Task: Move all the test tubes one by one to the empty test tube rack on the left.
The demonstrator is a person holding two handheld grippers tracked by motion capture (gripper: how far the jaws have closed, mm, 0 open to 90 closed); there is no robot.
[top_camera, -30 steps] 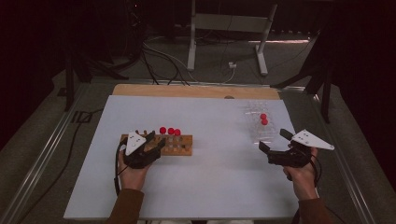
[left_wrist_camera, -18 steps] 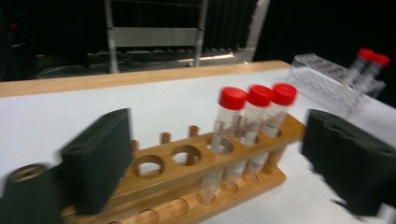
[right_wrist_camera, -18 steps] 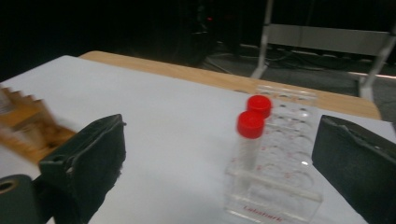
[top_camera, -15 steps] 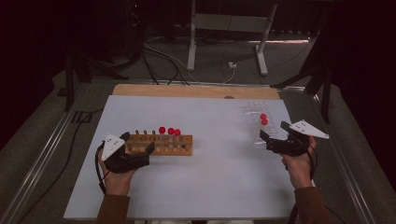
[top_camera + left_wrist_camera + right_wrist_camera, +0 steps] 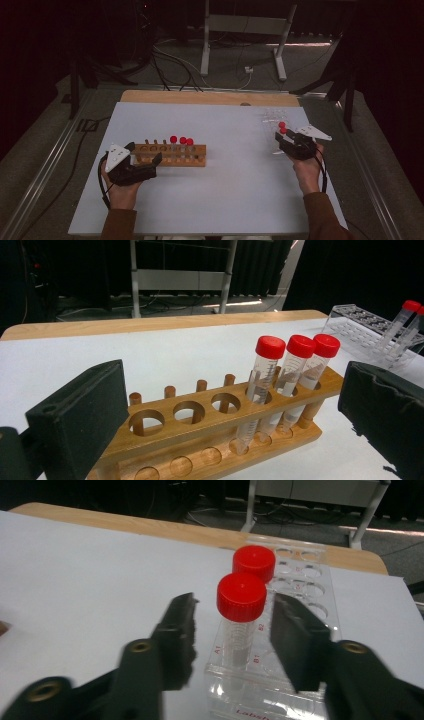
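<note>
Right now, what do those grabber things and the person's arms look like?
Each hand-held gripper, left and right, is black with two blocky black jaws, a pale three-cornered plate on top and a black cable trailing behind. The person wears brown sleeves.

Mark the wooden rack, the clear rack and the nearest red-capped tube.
wooden rack [image 5: 165, 430], left gripper view, top board's front edge
clear rack [image 5: 305, 587], right gripper view, top plate
nearest red-capped tube [image 5: 241, 597], right gripper view, cap

Five red-capped tubes [image 5: 261, 385], two racks [image 5: 210, 440]
</note>
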